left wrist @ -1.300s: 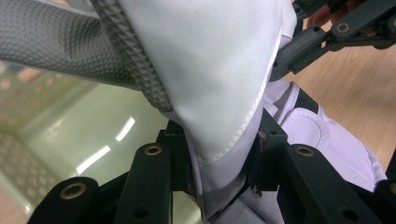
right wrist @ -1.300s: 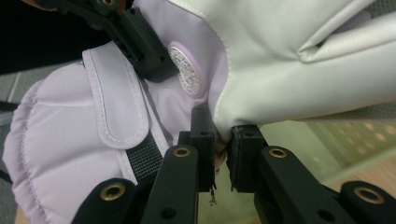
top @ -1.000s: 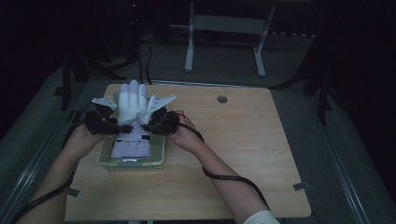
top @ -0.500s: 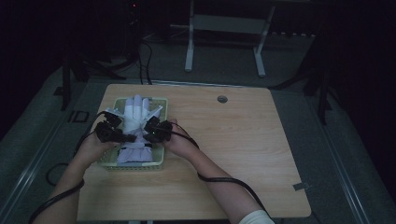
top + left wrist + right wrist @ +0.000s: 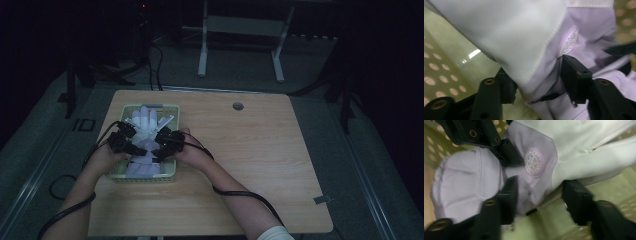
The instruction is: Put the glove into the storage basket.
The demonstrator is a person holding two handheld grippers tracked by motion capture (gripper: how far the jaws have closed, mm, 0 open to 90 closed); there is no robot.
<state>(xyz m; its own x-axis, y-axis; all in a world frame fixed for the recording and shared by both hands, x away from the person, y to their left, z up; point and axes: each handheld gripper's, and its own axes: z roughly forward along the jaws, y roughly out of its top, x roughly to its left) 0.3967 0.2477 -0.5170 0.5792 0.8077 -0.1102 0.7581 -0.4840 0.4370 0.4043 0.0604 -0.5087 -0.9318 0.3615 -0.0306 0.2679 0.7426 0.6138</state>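
Both tongs grip one glove over the basket.

Left tongs [image 5: 131, 145] and right tongs [image 5: 161, 145] meet above the pale green perforated basket [image 5: 150, 173], which sits toward the left end of the wooden table [image 5: 260, 150]. Left tongs [image 5: 536, 82] have their jaws closed on the lilac cuff of the white glove [image 5: 506, 35]; right tongs [image 5: 539, 195] pinch the same glove [image 5: 579, 147] near its round badge [image 5: 533, 162]. Glove fingers [image 5: 145, 116] lie toward the basket's far end.
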